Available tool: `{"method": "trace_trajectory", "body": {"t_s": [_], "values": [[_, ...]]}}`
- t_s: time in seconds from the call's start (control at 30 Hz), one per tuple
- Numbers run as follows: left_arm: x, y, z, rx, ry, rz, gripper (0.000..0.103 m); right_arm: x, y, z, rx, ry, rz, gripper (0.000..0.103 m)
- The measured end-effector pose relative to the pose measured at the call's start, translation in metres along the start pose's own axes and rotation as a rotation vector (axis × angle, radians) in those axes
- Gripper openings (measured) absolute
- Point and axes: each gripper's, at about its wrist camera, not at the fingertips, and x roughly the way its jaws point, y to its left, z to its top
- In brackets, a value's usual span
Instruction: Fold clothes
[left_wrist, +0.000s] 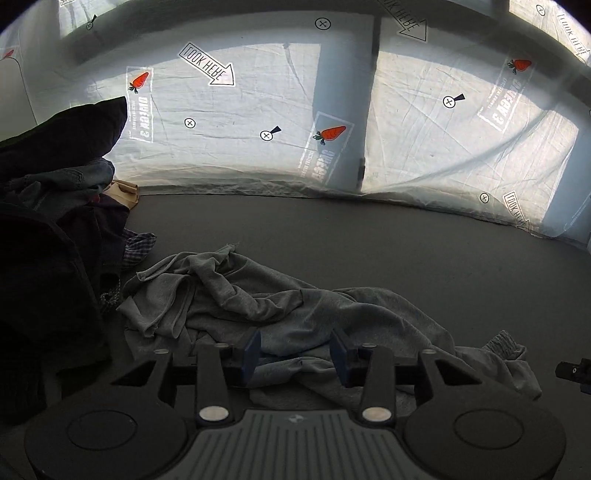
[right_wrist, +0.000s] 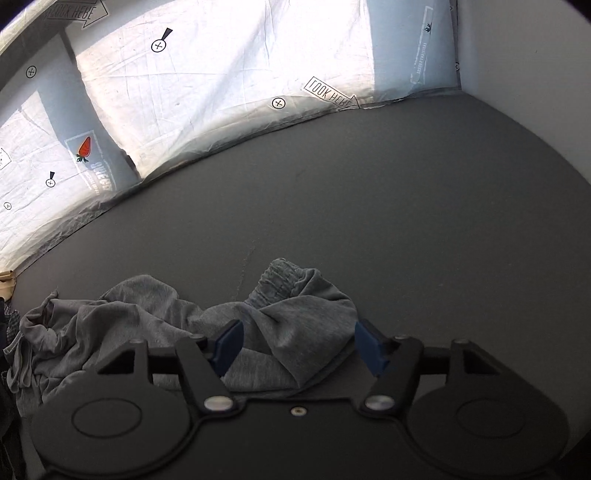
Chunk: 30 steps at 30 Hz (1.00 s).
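A crumpled grey garment (left_wrist: 258, 299) lies on the dark grey table (left_wrist: 369, 240). It also shows in the right wrist view (right_wrist: 288, 325), with a ribbed cuff (right_wrist: 280, 277) at its far end. My left gripper (left_wrist: 295, 350) is open, its blue pads on either side of a fold of the grey cloth at its near edge. My right gripper (right_wrist: 299, 343) is open wide over the cuff end of the same garment, with cloth lying between the pads. Neither gripper holds the cloth.
A pile of dark clothes (left_wrist: 55, 221) with denim and a checked piece (left_wrist: 138, 243) stands at the left. A white printed sheet (left_wrist: 258, 110) hangs behind the table. The right gripper's tip (left_wrist: 574, 369) shows at the right edge.
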Motion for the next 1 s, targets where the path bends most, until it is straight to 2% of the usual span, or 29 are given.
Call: {"method": "trace_trajectory", "body": {"t_s": [0.1, 0.23, 0.33, 0.4, 0.6, 0.73, 0.8, 0.93, 1.0], "values": [[0.022, 0.036, -0.01, -0.023, 0.063, 0.076, 0.046, 0.01, 0.005, -0.006, 0.004, 0.016, -0.014, 0.06], [0.051, 0.059, -0.012, -0.031, 0.114, 0.117, 0.047, 0.023, 0.003, -0.004, 0.043, 0.007, -0.039, 0.054], [0.073, 0.059, -0.001, -0.022, 0.118, 0.105, 0.048, 0.04, 0.005, 0.004, 0.056, -0.005, -0.057, 0.05], [0.091, 0.055, 0.011, -0.007, 0.11, 0.106, 0.053, 0.053, 0.009, 0.011, 0.05, -0.01, -0.076, 0.048], [0.14, 0.046, 0.043, 0.026, 0.118, 0.136, 0.059, 0.095, 0.028, 0.03, -0.043, 0.028, -0.152, 0.048], [0.169, 0.045, 0.056, 0.019, 0.14, 0.125, 0.062, 0.114, 0.031, 0.04, -0.109, 0.053, -0.185, 0.051], [0.185, 0.045, 0.062, 0.012, 0.149, 0.121, 0.064, 0.124, 0.029, 0.044, -0.123, 0.074, -0.202, 0.058], [0.215, 0.045, 0.075, -0.025, 0.166, 0.142, 0.067, 0.144, 0.027, 0.049, -0.175, 0.141, -0.179, 0.069], [0.231, 0.046, 0.08, -0.064, 0.194, 0.15, 0.068, 0.153, 0.027, 0.051, -0.201, 0.176, -0.17, 0.069]]}}
